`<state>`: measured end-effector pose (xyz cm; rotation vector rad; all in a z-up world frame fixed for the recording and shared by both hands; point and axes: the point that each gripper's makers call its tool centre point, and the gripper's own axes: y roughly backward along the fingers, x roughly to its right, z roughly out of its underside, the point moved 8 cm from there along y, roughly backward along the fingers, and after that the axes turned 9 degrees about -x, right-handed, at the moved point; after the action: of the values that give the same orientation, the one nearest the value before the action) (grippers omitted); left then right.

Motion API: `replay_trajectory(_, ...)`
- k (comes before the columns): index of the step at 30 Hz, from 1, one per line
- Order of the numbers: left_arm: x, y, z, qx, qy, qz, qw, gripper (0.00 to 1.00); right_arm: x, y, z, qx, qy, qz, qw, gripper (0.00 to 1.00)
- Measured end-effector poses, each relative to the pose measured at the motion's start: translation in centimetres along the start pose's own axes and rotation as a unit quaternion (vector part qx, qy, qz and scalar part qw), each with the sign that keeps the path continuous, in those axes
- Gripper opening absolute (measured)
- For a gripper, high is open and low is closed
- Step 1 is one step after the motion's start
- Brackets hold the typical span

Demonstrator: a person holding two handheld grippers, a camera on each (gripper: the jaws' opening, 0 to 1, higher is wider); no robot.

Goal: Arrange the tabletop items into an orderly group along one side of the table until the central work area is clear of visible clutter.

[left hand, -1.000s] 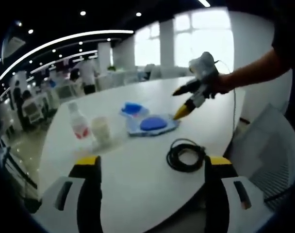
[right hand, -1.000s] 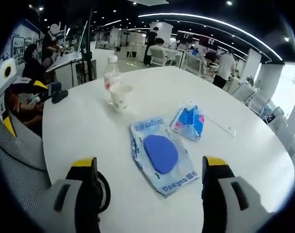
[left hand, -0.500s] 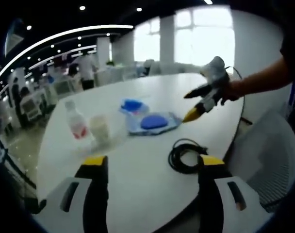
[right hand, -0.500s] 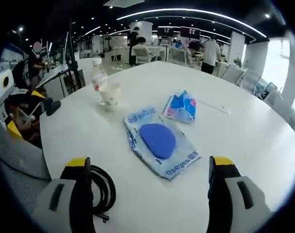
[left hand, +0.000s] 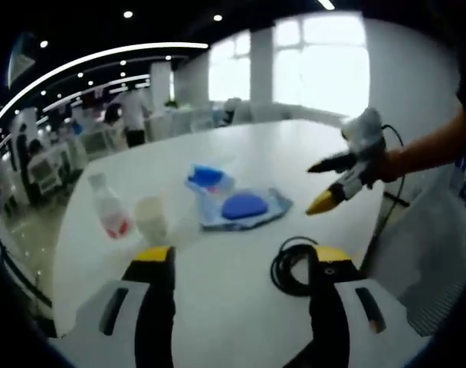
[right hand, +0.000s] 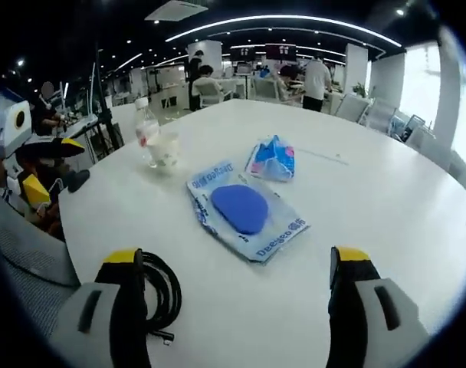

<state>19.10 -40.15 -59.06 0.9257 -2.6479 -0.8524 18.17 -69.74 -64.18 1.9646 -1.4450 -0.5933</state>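
Observation:
On the white round table [right hand: 386, 192] lie a clear packet with a blue pad [right hand: 241, 208] [left hand: 244, 205], a small blue snack bag [right hand: 271, 161] [left hand: 207, 175], a paper cup [right hand: 165, 148] [left hand: 151, 218], a plastic bottle [right hand: 145, 130] [left hand: 109, 212] and a coiled black cable [right hand: 162, 291] [left hand: 288, 266]. My left gripper [left hand: 241, 268] hangs open above the near table edge, the cable just ahead to its right. My right gripper [right hand: 237, 276] is open above the table, short of the packet; in the left gripper view it hovers right of the packet [left hand: 329, 184], held by a hand.
A grey mesh chair [right hand: 26, 261] [left hand: 424, 261] stands by the table's edge near the cable. Desks, chairs and several people fill the office behind the table [right hand: 294, 77]. Bright windows [left hand: 317, 69] lie beyond the far side.
The right gripper has drawn back from the packet, away from the table's middle. Both views have shifted slightly; the items on the table lie where they were.

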Motion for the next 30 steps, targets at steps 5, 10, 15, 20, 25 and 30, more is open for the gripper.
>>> replay_trajectory(5, -0.5, -1.0, -0.5, 0.004, 0.004, 0.004, 1.0000, 0.64, -0.4, 0.0, 0.5, 0.005, -0.017, 0.002, 0.9998, 0.99)
replay_trajectory(10, -1.0, -1.9, -0.7, 0.004, 0.009, 0.008, 0.9999, 0.62, -0.5, -0.1, 0.9, 0.016, -0.051, 0.009, 0.9985, 0.95)
replay_trajectory(15, -1.4, -2.6, -0.8, 0.008, 0.013, 0.005, 0.9999, 0.60, -0.5, -0.1, 1.4, 0.028, -0.069, 0.023, 0.9969, 0.92)
replay_trajectory(20, -1.7, -3.7, -0.8, 0.011, 0.022, 0.003, 0.9997, 0.58, -0.6, -0.5, 2.2, 0.032, -0.088, 0.032, 0.9951, 0.91)
replay_trajectory(25, -2.0, -4.6, -0.7, 0.010, 0.035, 0.002, 0.9993, 0.57, -0.4, -0.7, 2.9, 0.031, -0.098, 0.040, 0.9939, 0.89)
replay_trajectory(30, -2.6, -5.5, -1.0, 0.017, 0.052, -0.007, 0.9985, 0.53, -0.4, -0.9, 3.2, 0.032, -0.092, 0.044, 0.9943, 0.85)
